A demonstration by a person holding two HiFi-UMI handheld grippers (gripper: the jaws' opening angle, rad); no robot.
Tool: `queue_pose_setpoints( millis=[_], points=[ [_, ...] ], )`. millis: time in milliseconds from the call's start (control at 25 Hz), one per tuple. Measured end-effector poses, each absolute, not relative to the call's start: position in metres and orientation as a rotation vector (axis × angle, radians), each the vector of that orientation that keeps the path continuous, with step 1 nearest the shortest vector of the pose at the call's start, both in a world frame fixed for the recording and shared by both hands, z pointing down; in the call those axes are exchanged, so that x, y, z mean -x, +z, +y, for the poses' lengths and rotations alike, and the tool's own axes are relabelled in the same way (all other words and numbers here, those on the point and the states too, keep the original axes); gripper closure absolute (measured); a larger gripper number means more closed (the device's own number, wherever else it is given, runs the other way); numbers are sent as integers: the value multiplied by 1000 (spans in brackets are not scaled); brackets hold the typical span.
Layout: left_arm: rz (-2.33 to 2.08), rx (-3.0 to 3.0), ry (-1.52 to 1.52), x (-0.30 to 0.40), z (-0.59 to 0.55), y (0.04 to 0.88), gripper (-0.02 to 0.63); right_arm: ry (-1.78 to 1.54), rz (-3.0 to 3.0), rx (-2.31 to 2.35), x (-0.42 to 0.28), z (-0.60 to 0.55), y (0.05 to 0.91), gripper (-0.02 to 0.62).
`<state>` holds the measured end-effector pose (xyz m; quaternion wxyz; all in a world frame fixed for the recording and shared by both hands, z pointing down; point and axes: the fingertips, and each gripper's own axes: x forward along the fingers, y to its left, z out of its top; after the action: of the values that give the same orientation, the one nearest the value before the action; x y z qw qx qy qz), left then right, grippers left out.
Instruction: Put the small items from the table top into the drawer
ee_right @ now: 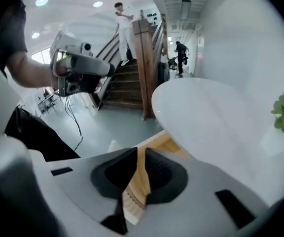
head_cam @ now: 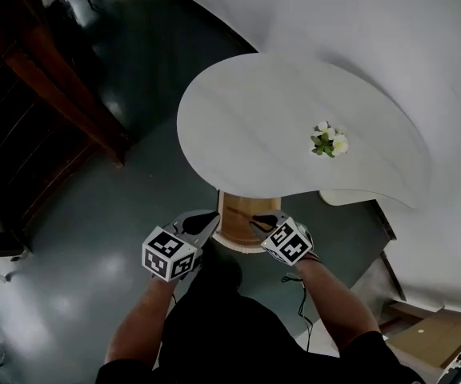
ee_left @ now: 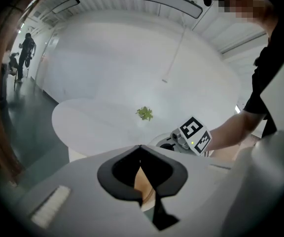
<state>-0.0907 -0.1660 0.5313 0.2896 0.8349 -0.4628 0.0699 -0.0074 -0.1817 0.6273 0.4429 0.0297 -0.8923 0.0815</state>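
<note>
"Where is the little flower sprig [head_cam: 328,142]?"

"On the white table [head_cam: 246,118], towards its right side, well apart from both claws. Nothing touches it."

"And the drawer [head_cam: 242,229]?"

"It is a wooden one, and it sticks out open under the table's near edge, above the dark floor [head_cam: 78,238]. Both claws hang just over its front."

"What is the left gripper [head_cam: 206,221] doing?"

"It is clenched. Its tips meet and there is nothing between them, only the wood showing behind."

"And the right gripper [head_cam: 264,219]?"

"Its jaws are drawn together too, with only a thin slit left between them, and it holds nothing. It sits just beside the left one, and the two point inward at each other over the drawer."
</note>
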Motion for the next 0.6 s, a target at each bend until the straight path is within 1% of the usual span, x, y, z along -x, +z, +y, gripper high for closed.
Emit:
queue_pose_setpoints(
  millis=[200, 400, 520, 600],
  points=[
    [-1233, -2358, 179, 95, -190, 494, 595, 327, -2331, -300, 3, -201, 566, 554],
    [-1225, -2558, 384, 94, -205, 470, 595, 370, -2464, -511, -2, -225, 509, 576],
    [-1315, -2499, 423, 102, -215, 457, 597, 372, -2533, -636, -14, -241, 477, 581],
    [-1380, -2449, 383, 105, -221, 442, 597, 371, -2591, -680, -23, -249, 455, 583]
  ],
)
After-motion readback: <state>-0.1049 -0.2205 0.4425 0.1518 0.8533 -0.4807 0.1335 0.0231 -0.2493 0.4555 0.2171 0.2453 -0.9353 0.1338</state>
